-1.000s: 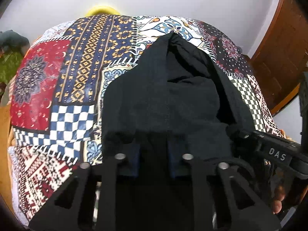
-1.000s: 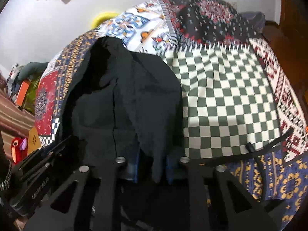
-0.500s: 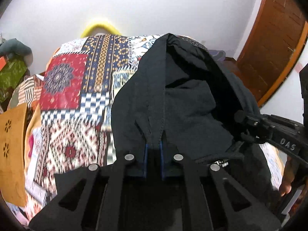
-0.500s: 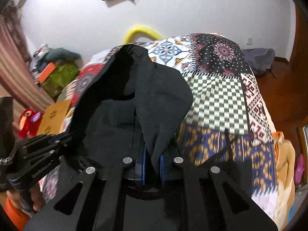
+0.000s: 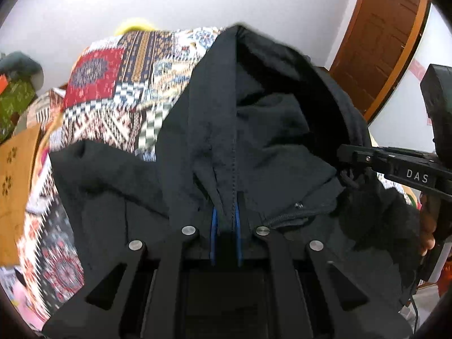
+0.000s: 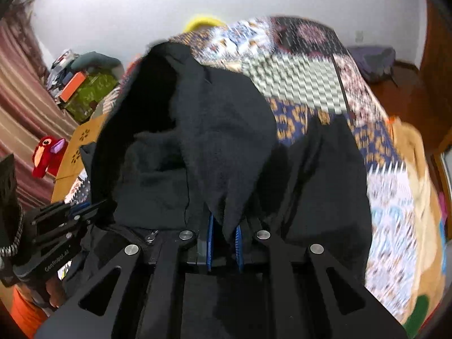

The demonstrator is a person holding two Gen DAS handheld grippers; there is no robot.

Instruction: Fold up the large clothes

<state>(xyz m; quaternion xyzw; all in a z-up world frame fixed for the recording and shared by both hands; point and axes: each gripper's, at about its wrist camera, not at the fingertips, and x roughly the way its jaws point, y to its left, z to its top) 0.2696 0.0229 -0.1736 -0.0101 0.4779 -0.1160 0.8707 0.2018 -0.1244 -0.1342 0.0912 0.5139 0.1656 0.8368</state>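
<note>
My left gripper (image 5: pixel 225 220) pinches a fold of the black hooded garment (image 5: pixel 271 130) between its blue pads, jaws nearly together. My right gripper (image 6: pixel 224 226) clamps another fold of the same cloth (image 6: pixel 197 130) just as tightly. The garment hangs from both grips, its hood opening toward the cameras, its lower part draped over the patchwork bedspread (image 5: pixel 113 84). Beyond the bed (image 6: pixel 310 70) stands a white wall (image 5: pixel 226 0), with a brown wooden door (image 5: pixel 381 36) at the right in the left view.

"DAS" on the right gripper (image 5: pixel 350 166); "GenRobot.AI" on the left gripper (image 6: pixel 84 212)
</note>
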